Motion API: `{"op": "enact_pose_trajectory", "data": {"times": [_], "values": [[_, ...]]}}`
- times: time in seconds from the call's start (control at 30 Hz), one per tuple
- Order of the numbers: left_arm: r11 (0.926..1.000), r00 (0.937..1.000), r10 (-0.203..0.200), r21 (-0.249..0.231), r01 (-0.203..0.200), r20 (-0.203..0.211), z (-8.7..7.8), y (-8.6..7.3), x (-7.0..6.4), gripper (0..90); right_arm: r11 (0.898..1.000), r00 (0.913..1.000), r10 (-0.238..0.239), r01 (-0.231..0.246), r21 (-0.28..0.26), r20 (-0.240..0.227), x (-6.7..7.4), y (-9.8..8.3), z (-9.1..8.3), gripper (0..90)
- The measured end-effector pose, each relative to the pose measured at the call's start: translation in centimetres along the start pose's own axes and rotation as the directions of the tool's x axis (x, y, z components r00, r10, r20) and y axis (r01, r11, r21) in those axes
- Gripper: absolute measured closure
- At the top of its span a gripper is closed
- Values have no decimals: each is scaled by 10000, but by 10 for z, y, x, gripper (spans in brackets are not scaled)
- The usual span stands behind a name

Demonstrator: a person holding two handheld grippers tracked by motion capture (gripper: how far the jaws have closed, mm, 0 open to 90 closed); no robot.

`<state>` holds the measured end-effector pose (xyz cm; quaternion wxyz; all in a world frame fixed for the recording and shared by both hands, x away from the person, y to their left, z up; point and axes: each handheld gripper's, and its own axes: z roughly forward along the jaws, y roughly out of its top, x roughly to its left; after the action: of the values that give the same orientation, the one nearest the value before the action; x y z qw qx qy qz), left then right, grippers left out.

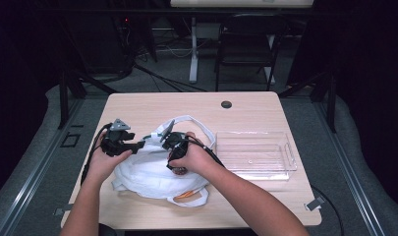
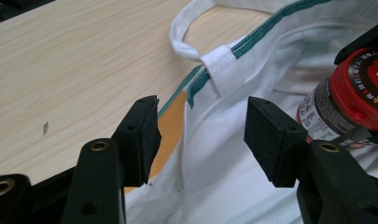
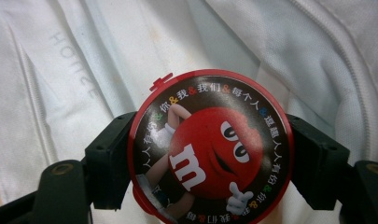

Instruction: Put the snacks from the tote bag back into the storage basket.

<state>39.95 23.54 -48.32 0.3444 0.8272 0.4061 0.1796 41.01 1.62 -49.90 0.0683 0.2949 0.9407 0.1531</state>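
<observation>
My right claw (image 3: 210, 154) was pinching the candy jar (image 3: 210, 149) by its round red lid, one black jaw pressed to each side of the rim, the lid's printed face turned toward the camera of the right gripper view. The jar sat over the mouth of the white cloth bag (image 1: 147, 172), which lay crumpled on the table (image 1: 152, 105) between my two hands; in the left gripper view the jar's labelled body (image 2: 333, 116) showed below the lid, just past the bag's green-trimmed hem. My left claw (image 2: 200, 135) was spread wide and held nothing — its jaws straddled the bag's edge near the sewn-on handle loop (image 2: 191, 46), close to the cloth, though I could not tell whether a pad touched it. A clear plastic tray (image 1: 255, 155) stood on the table to the right of the bag. I judged the jar to be a stiff, smooth plastic thing, moderately heavy if full, and apt to slip or swivel between two flat pads because the lid is round and glossy — a hold across the full width of the lid, or lower on the body, looked safest. The bag, by contrast, looked soft and limp, likely to sag and drag with the jar; the hem or the handle seemed the firmest place to pin it.
</observation>
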Motion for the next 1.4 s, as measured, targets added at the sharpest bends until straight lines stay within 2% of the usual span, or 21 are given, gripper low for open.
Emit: {"op": "enact_pose_trajectory", "data": {"times": [0.23,0.6,1.4], "values": [[10000,10000,-4,-17,4,-6,-1,0,1,449,9999,9999,-89,89,-83,78,4,3,-8,248],[10000,10000,-3,-1,3,-42,-1,0,1,449,9998,10000,-70,69,-173,-66,5,6,-24,248],[10000,10000,4,36,-4,0,0,0,0,449,9997,9999,23,-19,-263,123,7,12,-50,248]]}}
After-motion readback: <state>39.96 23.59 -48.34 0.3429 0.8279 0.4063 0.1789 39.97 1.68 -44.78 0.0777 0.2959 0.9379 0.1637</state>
